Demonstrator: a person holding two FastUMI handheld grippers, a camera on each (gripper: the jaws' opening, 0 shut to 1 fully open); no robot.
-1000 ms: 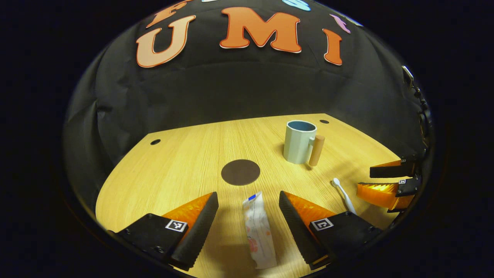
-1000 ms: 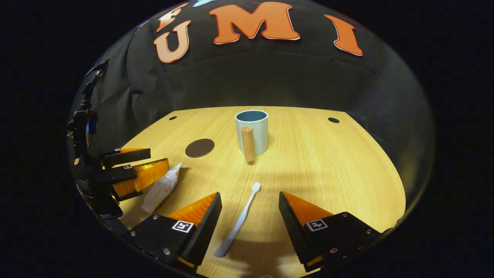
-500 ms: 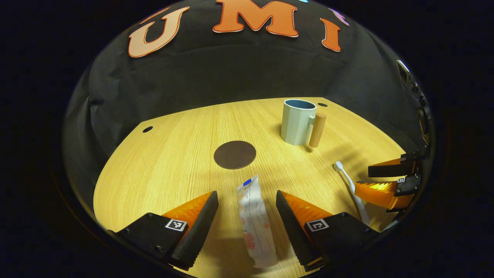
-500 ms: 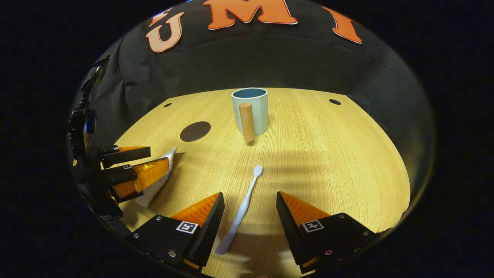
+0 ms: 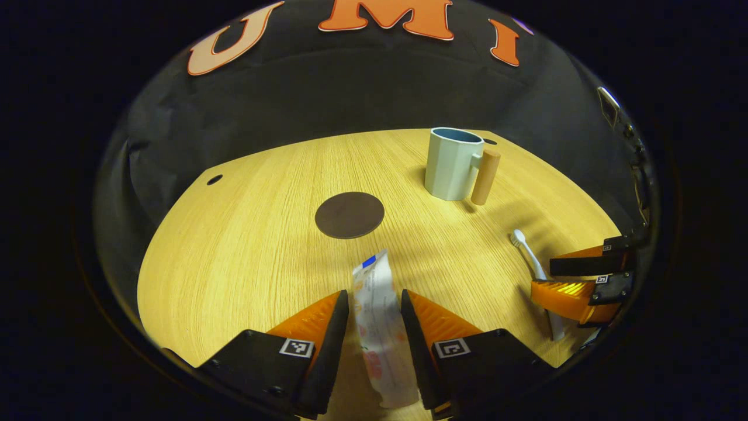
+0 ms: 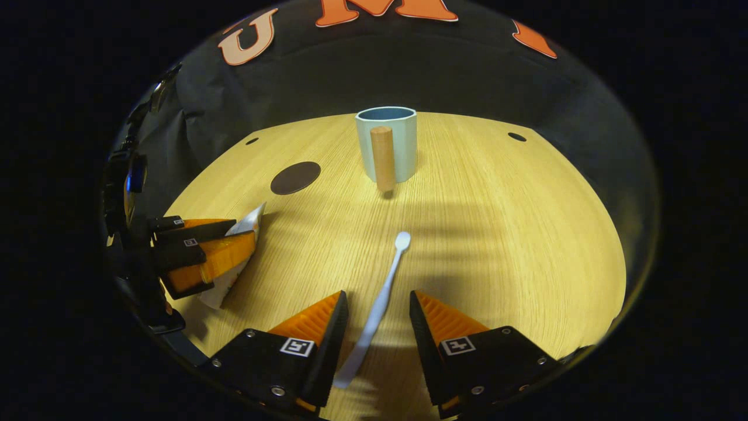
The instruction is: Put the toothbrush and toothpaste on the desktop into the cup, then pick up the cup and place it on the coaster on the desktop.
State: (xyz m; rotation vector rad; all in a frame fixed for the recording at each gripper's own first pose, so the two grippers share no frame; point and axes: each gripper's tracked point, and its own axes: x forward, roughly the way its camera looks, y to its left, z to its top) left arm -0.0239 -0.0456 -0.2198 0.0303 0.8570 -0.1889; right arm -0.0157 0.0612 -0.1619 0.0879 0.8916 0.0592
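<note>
grasp step: nearer the cameras than the cup, the left gripper pinches the toothpaste on the desktop, the right gripper, not yet touching, brackets the toothbrush; next calls for lifting both cupward, coaster left of cup.

left tool fingers narrowed, right tool fingers narrowed, both low
</note>
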